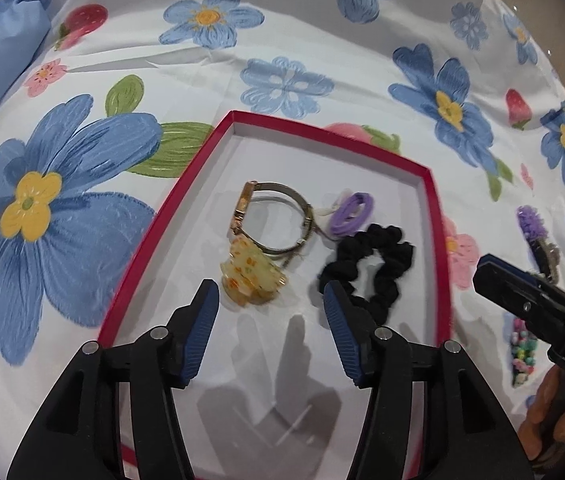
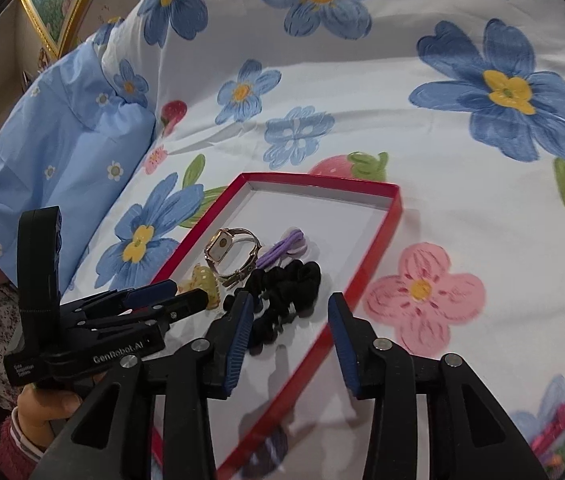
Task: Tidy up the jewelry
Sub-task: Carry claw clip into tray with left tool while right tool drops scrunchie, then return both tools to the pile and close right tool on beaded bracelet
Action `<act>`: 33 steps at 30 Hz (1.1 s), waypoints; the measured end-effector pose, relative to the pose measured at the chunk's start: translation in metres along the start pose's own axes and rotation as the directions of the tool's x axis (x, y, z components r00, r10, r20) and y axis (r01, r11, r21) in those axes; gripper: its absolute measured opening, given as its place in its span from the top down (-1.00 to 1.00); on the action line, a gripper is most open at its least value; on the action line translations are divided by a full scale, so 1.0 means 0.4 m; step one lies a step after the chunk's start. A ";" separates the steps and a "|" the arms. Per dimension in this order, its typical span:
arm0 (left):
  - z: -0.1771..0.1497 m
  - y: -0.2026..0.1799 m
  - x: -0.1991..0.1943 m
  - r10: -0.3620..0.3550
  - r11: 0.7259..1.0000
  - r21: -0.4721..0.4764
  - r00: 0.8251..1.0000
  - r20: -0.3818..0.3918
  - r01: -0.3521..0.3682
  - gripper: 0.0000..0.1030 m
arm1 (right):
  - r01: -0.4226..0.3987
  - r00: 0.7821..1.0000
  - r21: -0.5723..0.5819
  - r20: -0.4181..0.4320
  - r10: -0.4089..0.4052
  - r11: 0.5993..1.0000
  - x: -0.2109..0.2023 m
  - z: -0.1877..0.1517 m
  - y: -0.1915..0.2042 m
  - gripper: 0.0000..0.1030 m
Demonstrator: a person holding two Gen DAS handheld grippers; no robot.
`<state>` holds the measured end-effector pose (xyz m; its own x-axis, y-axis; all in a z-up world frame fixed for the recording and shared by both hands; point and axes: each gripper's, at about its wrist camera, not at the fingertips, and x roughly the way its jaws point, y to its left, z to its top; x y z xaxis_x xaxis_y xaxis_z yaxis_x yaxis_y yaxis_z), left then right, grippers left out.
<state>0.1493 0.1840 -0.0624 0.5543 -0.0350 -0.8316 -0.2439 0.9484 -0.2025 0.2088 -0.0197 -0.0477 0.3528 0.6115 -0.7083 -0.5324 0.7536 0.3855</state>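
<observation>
Grippers, left [image 1: 270, 312] and right [image 2: 290, 312], both empty and parted over red tray [image 1: 430, 184]; next, fetch purple clip [image 1: 532, 224] at frame right, squarely.

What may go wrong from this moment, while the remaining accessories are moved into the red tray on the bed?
1. The watch, purple hair ties, black scrunchie and yellow claw clip lie crowded together, so a new piece may land on them or tangle.
2. The red tray sits on a soft floral bedsheet; a push could tilt or slide it.
3. The left gripper and right gripper work close together and might collide.
</observation>
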 end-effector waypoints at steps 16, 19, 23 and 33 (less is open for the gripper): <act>-0.094 -0.174 -0.107 -0.141 0.988 0.063 0.990 0.013 0.140 -0.26 | 0.081 0.991 0.107 0.102 -0.092 0.991 -0.241 -0.132 -0.127 0.08; -0.111 -0.207 -0.112 -0.158 0.984 0.083 0.987 0.001 0.158 -0.26 | 0.106 0.986 0.137 0.110 -0.122 0.985 -0.281 -0.163 -0.161 0.08; -0.129 -0.250 -0.114 -0.178 0.978 0.108 0.984 -0.016 0.179 -0.26 | 0.132 0.980 0.171 0.124 -0.154 0.976 -0.335 -0.204 -0.198 0.08; -0.162 -0.373 -0.108 -0.219 0.957 0.183 0.975 -0.048 0.224 -0.26 | 0.197 0.964 0.243 0.131 -0.234 0.950 -0.443 -0.293 -0.287 0.08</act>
<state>0.1101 0.0235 -0.0298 0.5555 -0.2568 -0.7909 0.0362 0.9577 -0.2855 0.1172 -0.2428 -0.0357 0.5649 0.4447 -0.6951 -0.2490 0.8949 0.3702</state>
